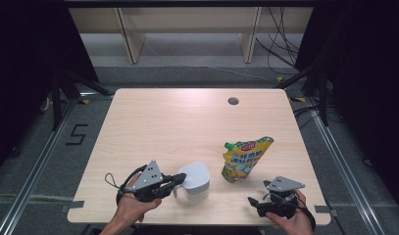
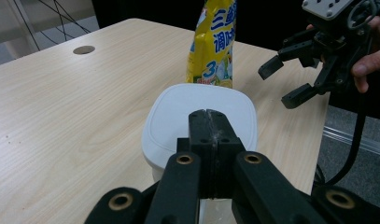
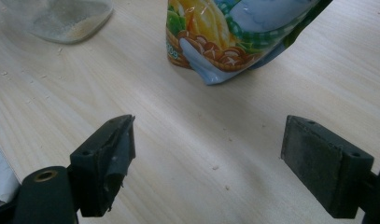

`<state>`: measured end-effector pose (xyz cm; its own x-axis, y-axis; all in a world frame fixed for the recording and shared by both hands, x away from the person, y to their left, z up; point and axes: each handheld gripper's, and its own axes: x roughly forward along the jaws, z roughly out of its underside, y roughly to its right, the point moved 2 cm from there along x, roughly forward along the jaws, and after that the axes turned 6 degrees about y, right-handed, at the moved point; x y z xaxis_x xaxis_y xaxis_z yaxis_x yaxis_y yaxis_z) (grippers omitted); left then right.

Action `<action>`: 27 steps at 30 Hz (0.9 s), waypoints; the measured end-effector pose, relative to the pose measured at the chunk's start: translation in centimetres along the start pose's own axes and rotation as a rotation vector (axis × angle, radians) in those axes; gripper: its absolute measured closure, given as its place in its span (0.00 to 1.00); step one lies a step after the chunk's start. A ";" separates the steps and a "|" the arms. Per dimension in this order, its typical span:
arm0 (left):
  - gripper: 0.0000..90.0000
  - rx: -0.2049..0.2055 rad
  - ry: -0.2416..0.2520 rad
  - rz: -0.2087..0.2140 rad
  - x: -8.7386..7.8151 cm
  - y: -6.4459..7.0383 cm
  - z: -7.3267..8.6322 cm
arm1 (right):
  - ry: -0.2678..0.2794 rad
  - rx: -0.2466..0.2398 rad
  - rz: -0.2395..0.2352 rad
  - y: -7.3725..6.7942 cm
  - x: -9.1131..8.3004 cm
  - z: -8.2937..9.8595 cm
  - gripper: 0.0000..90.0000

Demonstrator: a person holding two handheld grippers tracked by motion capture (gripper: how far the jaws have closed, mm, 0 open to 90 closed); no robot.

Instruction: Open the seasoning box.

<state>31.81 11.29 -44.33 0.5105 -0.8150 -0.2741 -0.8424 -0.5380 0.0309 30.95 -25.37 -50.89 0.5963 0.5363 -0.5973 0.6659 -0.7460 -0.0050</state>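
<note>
My left gripper (image 1: pixel 180 179) sits at the near left of the table (image 1: pixel 153 122), held low and level, its tips at the left side of the white lidded container (image 1: pixel 196 180). In the left gripper view my jaws are pressed flat together with no gap between them, their tips over the near edge of the container's white lid (image 2: pixel 201 109); whether they pinch a handle or a lip beneath I cannot tell, since my own jaws hide that spot. The container stands upright near the front edge, roughly at the middle of the table's width. Just beside it to the right, apart from it, stands the yellow spouted pouch (image 1: pixel 245 157), leaning, its green cap (image 1: pixel 228 145) at the upper left. In the left gripper view the pouch (image 2: pixel 214 44) rises right behind the lid. My right gripper (image 1: pixel 253 201) is at the near right corner, low over the wood, aimed left toward the pouch's base and holding nothing. In the right gripper view its jaws stand wide apart with bare table between them; the pouch's bottom (image 3: pixel 225 42) lies ahead, clear of both jaws. A round grommet hole (image 1: pixel 233 101) sits near the far edge.
</note>
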 end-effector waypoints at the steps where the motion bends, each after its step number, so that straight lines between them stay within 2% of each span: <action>1: 0.99 0.002 -0.009 -0.006 0.0 -0.2 0.0 | -0.004 0.003 -0.006 0.0 0.0 0.0 0.21; 3: 0.99 0.005 -0.003 0.003 0.1 -0.3 0.1 | -0.004 0.003 -0.006 0.0 0.0 0.0 0.21; 4: 0.99 -0.010 -0.009 -0.011 0.1 -0.2 0.1 | -0.004 0.002 -0.006 0.0 0.1 0.0 0.21; 6: 0.99 0.003 -0.017 -0.006 0.1 -0.3 0.2 | -0.003 0.002 -0.007 0.0 0.1 0.0 0.21; 8: 0.99 -0.030 -0.006 -0.007 0.2 -0.1 0.4 | -0.004 0.000 -0.006 0.0 0.1 0.0 0.21; 9: 0.99 -0.016 -0.007 -0.007 0.2 -0.2 0.4 | -0.005 -0.002 -0.007 0.0 0.1 0.0 0.21; 11: 0.99 -0.034 -0.005 -0.010 0.1 -0.1 0.4 | -0.006 -0.001 -0.007 -0.1 0.1 0.0 0.21; 13: 0.99 -0.008 -0.011 -0.013 0.0 -0.2 0.4 | -0.005 -0.002 -0.008 -0.1 0.1 0.0 0.21; 14: 0.99 -0.012 -0.012 -0.016 -0.1 -0.1 0.5 | -0.004 0.000 -0.008 -0.1 0.1 0.0 0.21; 15: 0.99 0.001 -0.013 -0.012 -0.1 -0.2 0.5 | -0.004 -0.001 -0.008 -0.1 0.1 0.0 0.21; 16: 0.99 -0.015 -0.007 -0.017 -0.2 -0.2 0.6 | -0.003 -0.003 -0.010 -0.1 0.1 0.0 0.22; 19: 0.99 -0.004 0.001 -0.004 -0.2 -0.3 0.6 | -0.003 -0.004 -0.013 -0.1 0.1 0.0 0.22; 20: 0.99 -0.032 0.004 -0.012 -0.2 -0.2 0.7 | -0.003 -0.005 -0.013 -0.1 0.1 0.0 0.22; 25: 0.99 -0.033 0.007 -0.003 -0.3 -0.4 0.7 | -0.001 -0.007 -0.015 -0.1 0.1 0.0 0.22; 26: 0.99 -0.051 0.011 -0.008 -0.3 -0.3 0.8 | -0.001 -0.009 -0.015 -0.1 0.1 0.0 0.22; 27: 0.99 -0.036 0.007 -0.011 -0.4 -0.3 0.8 | 0.001 -0.008 -0.016 -0.2 0.1 -0.1 0.23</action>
<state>31.75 11.94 -44.98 0.5211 -0.8103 -0.2681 -0.8299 -0.5544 0.0628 30.91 -25.19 -50.89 0.5856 0.5486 -0.5968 0.6791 -0.7340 -0.0084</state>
